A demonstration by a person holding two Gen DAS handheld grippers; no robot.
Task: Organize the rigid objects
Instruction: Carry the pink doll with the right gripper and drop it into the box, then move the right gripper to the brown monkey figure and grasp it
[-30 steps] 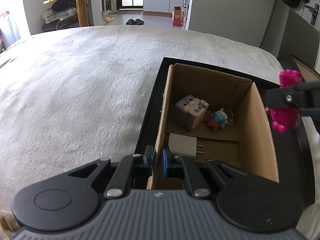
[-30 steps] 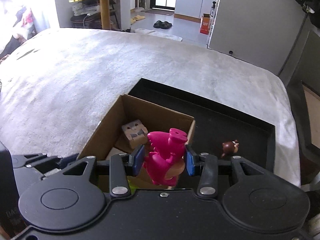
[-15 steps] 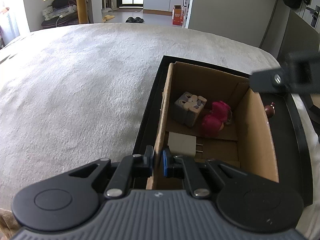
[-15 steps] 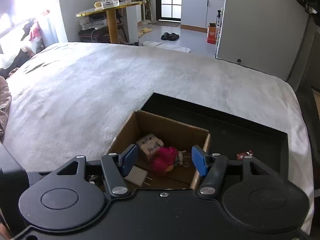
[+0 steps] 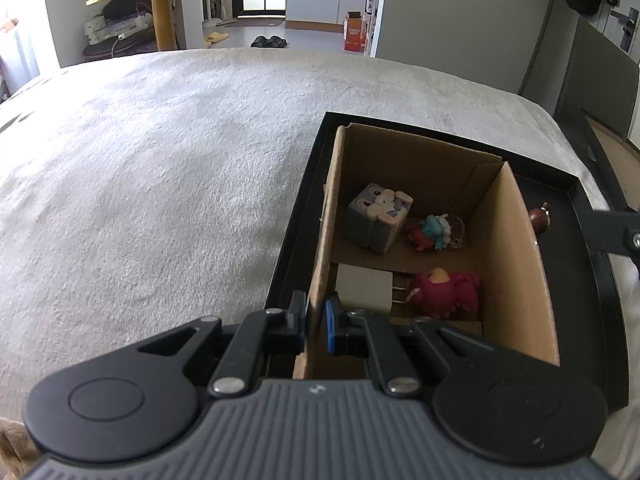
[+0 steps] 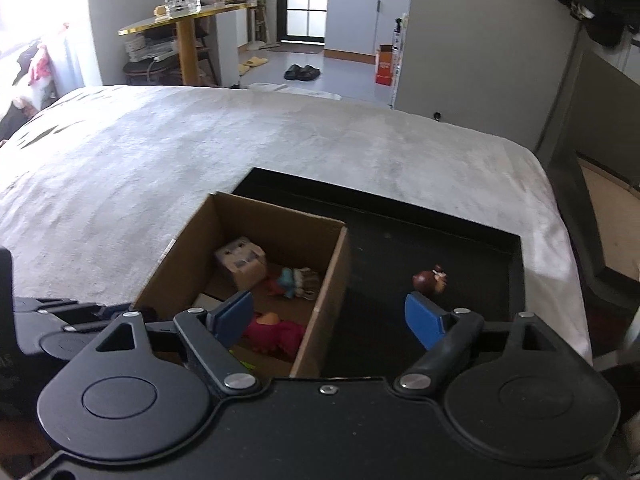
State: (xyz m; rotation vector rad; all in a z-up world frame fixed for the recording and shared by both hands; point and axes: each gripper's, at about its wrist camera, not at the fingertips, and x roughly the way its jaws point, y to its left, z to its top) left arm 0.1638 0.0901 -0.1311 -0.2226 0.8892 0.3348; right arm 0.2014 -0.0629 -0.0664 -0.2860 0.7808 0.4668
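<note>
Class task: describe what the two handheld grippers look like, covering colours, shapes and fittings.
Both the left gripper and the right gripper are black, with blue pads on the fingers, round discs at each side and silver pivot screws. The left one's body is ribbed grey. No cables or sleeves show.

pink toy (image 5: 446, 294), brown box (image 5: 516, 264) (black tray (image 5: 592, 320))

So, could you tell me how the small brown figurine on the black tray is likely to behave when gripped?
The brown figurine looks rounded, so it may roll or squirt from the pads. It seems small, hard and probably light, lying free on the black tray.
</note>
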